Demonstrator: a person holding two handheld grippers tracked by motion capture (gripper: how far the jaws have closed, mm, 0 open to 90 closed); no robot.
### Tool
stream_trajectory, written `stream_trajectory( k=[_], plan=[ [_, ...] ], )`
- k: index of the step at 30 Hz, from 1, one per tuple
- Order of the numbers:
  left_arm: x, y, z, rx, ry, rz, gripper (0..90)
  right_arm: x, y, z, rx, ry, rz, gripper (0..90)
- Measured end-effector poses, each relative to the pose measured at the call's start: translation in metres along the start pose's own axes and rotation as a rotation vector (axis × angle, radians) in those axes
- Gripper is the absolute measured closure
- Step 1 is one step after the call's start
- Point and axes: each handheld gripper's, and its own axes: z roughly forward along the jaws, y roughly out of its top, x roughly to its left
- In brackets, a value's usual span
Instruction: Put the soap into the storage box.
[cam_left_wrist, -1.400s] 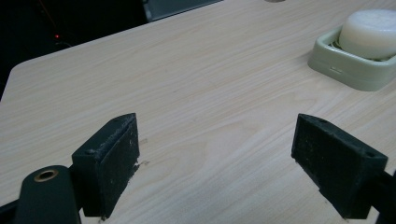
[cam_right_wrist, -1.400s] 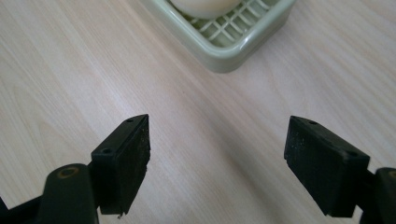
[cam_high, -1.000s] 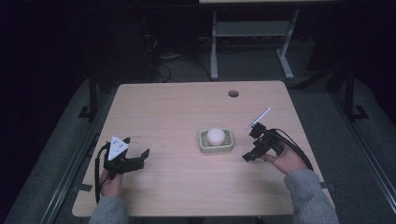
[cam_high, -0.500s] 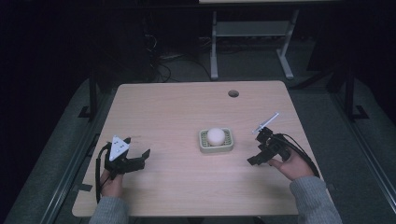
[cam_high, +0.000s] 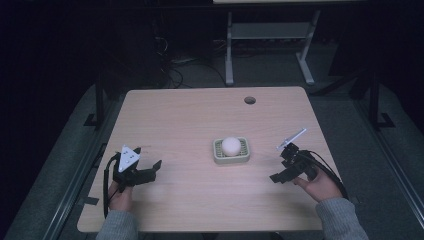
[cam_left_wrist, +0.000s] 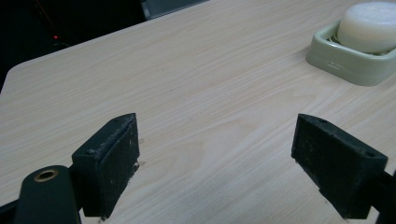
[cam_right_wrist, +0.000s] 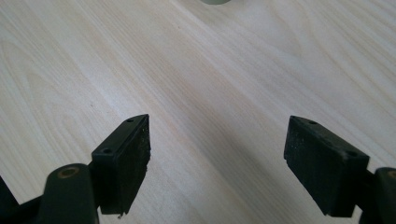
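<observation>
A white soap (cam_high: 231, 146) sits in a pale green dish (cam_high: 231, 155) near the middle of the bench (cam_high: 200, 115), the ribbed tray cradling it so it stays put, by my judgement. The right claw (cam_high: 278, 168) hovers to the dish's right, a little nearer the person, jaws spread wide and holding nothing; in its own view the dish's edge (cam_right_wrist: 215, 2) peeks in at the top. The left claw (cam_high: 148, 170) rests well apart on the other side, equally wide open and empty, with the soap (cam_left_wrist: 370, 25) ahead of it to the right.
</observation>
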Motion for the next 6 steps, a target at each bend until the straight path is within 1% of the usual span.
stream_trajectory(
  k=[3,4,6],
  plan=[
    [-0.0001,0.0001,-0.0001,0.0,-0.001,0.0,14.9,0.0014,-0.0025,-0.0007,-0.016,-0.001,0.003,22.3],
    [-0.0006,-0.0002,0.0001,0.001,0.0,-0.004,14.8,0.0032,-0.0049,-0.0008,-0.025,0.002,-0.003,22.2],
    [-0.0003,0.0,0.0005,-0.004,0.001,-0.002,14.9,0.0057,-0.0074,-0.0008,-0.032,-0.008,-0.01,22.2]
  ],
)
